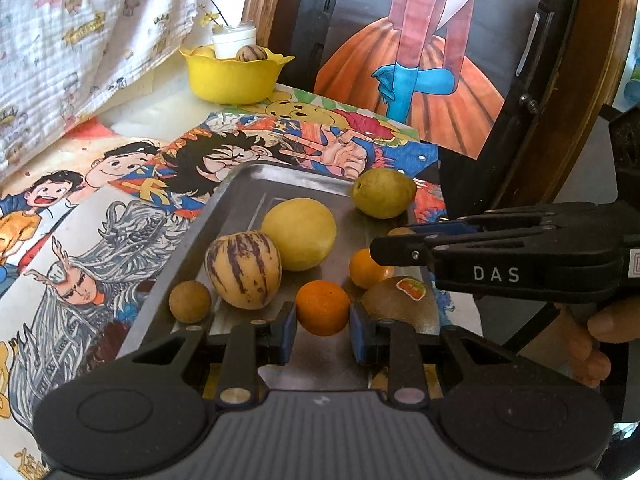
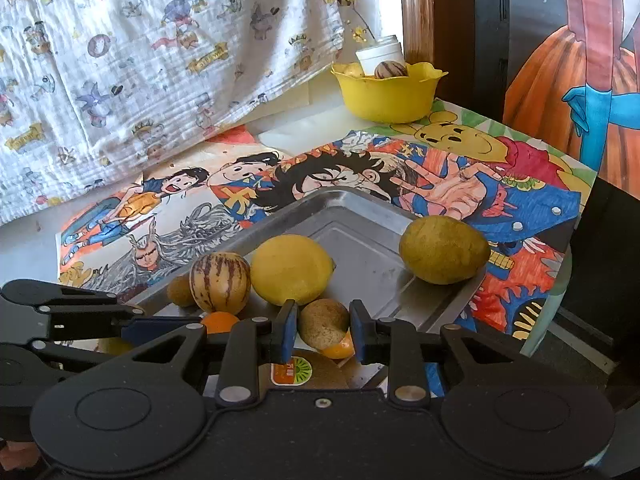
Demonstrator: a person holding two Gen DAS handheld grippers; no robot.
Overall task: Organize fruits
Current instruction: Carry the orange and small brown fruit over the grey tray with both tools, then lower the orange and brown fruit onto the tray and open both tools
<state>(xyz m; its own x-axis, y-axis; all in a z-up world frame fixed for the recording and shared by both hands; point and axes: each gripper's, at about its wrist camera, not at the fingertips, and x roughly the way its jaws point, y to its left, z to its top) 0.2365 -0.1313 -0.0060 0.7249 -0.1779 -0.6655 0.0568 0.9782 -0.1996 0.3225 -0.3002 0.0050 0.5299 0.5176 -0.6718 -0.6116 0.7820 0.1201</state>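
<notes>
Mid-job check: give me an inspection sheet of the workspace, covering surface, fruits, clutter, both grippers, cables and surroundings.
Surface: table covered with cartoon drawings; metal tray lies on them.
Job's things: on the tray, striped melon, lemon, green pear, two oranges, kiwi, two small brown fruits. Yellow bowl beyond holds another striped fruit.
Clutter: white jar behind the bowl.
Grippers: left gripper open, fingers either side of an orange; right gripper open around a small brown fruit.
Cables: nothing seen.
Surroundings: printed cloth, painted picture, wooden frame.
</notes>
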